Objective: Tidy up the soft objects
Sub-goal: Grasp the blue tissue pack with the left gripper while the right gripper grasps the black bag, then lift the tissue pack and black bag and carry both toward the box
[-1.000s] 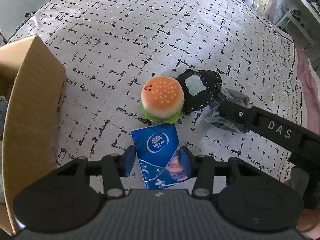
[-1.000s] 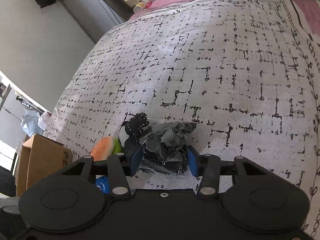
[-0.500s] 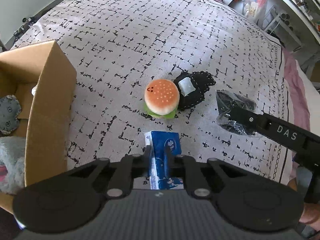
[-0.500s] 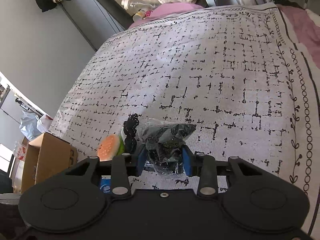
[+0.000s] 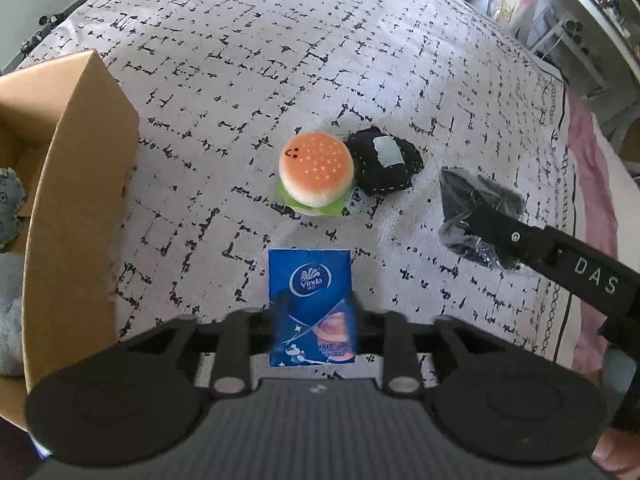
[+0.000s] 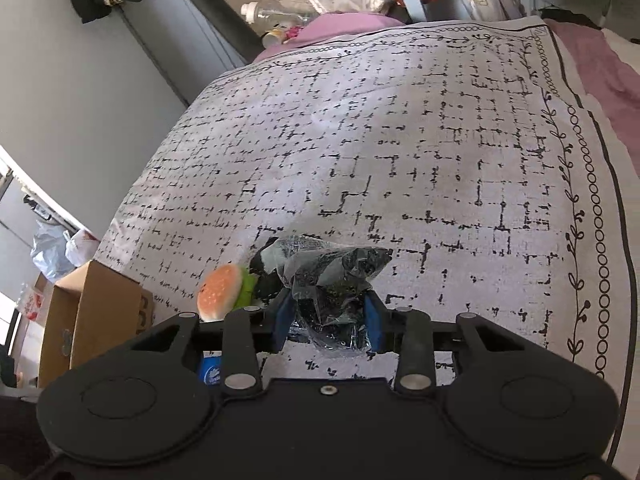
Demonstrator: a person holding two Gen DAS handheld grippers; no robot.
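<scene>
We see a bed under a white bedspread (image 6: 400,152) printed with broken black lines, pink sheet (image 6: 600,64) showing past its far edge. Behind stand a grey wall (image 6: 80,92) and cluttered white shelves (image 5: 560,20) in daylight.

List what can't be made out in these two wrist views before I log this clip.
- Cardboard box contents, left wrist view: cut off by the left edge; only grey plush bits show.
- Tissue pack lower end, left wrist view: blurred behind the opening left tool; contact unclear.
- Black item inside the clear bag, right wrist view: crinkled plastic glare hides what it is; the right tool grips it.
- Shelf clutter, both views: too small.
</scene>
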